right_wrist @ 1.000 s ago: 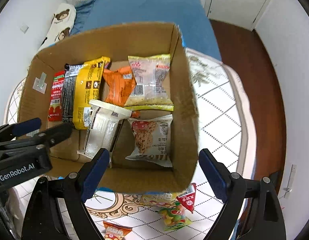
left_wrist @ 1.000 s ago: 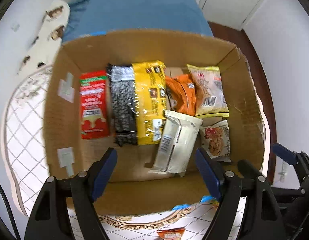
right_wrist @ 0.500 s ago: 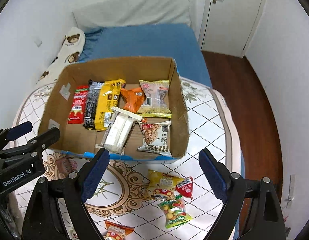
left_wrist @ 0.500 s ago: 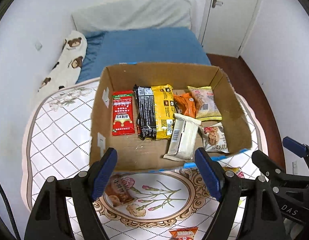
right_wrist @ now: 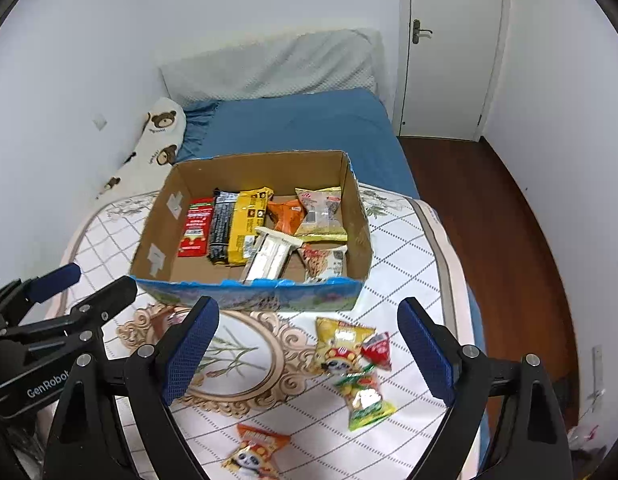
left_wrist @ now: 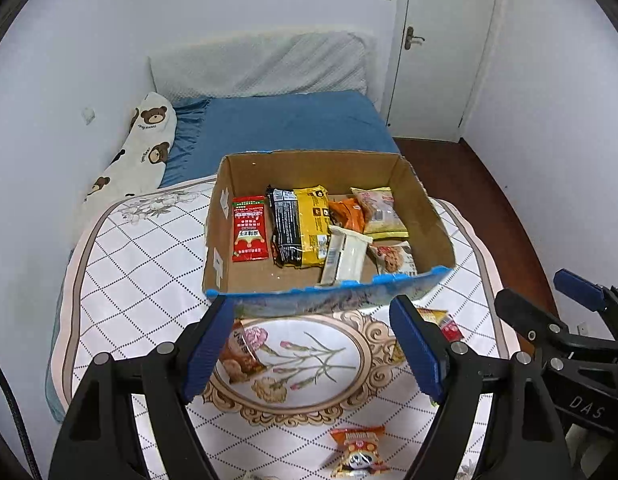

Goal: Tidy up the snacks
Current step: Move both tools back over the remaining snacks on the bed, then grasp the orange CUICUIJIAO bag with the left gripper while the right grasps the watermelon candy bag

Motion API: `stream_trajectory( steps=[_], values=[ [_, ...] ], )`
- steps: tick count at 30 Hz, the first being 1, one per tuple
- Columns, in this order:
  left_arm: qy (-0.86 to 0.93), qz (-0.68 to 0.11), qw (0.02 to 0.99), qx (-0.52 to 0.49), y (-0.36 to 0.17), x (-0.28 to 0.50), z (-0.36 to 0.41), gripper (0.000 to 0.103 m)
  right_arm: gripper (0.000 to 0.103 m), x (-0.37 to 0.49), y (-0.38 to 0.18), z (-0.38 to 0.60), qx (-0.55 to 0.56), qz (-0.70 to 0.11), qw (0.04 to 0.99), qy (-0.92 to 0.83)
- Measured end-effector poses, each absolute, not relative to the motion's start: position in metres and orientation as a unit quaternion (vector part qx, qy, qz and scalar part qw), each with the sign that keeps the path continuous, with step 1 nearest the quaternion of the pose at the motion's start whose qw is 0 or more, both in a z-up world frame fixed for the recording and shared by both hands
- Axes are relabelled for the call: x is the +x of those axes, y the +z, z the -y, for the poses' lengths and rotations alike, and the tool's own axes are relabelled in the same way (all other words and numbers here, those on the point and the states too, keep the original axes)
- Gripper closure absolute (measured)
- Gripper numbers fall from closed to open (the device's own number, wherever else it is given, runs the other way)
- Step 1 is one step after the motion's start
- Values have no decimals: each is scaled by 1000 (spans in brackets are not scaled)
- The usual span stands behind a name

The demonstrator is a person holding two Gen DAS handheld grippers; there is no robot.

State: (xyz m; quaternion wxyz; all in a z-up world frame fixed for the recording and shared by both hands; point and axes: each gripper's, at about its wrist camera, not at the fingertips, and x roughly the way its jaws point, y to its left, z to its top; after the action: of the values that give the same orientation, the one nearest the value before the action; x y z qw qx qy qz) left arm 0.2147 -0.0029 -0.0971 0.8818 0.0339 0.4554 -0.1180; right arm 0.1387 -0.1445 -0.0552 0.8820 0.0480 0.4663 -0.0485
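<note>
The cardboard box's (left_wrist: 329,300) near wall hides the lower end of the white packet (left_wrist: 345,254) and of the noodle packet (right_wrist: 323,262) inside it. In the left wrist view, 1 blue pad (left_wrist: 211,346) covers part of the brown snack (left_wrist: 239,354), and the other covers most of the yellow packet (left_wrist: 433,314). The orange packet (right_wrist: 255,450) is cut by the right wrist picture's lower edge. Print on every wrapper is too small to read.

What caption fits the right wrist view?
Open right tool above loose snack packets on the table, cardboard box of sorted snacks beyond.
</note>
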Motion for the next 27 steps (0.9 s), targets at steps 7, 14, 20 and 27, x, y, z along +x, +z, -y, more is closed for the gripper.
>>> stream_trajectory(
  steps=[7,14,20,27],
  values=[
    [-126,-504,853,49,-130,179,12,24,10,94,-88,155,82,-500,861,-44],
    [-170,-660,726,92,-254,156,48,24,10,57,-170,190,125,-580,803,-65],
    [-174,-758,622,95,-356,151,73,24,10,51,-226,231,150,-624,762,-84],
    [-162,-790,582,106,-410,154,89,34,10,94,-277,252,130,-656,740,-75]
  ],
)
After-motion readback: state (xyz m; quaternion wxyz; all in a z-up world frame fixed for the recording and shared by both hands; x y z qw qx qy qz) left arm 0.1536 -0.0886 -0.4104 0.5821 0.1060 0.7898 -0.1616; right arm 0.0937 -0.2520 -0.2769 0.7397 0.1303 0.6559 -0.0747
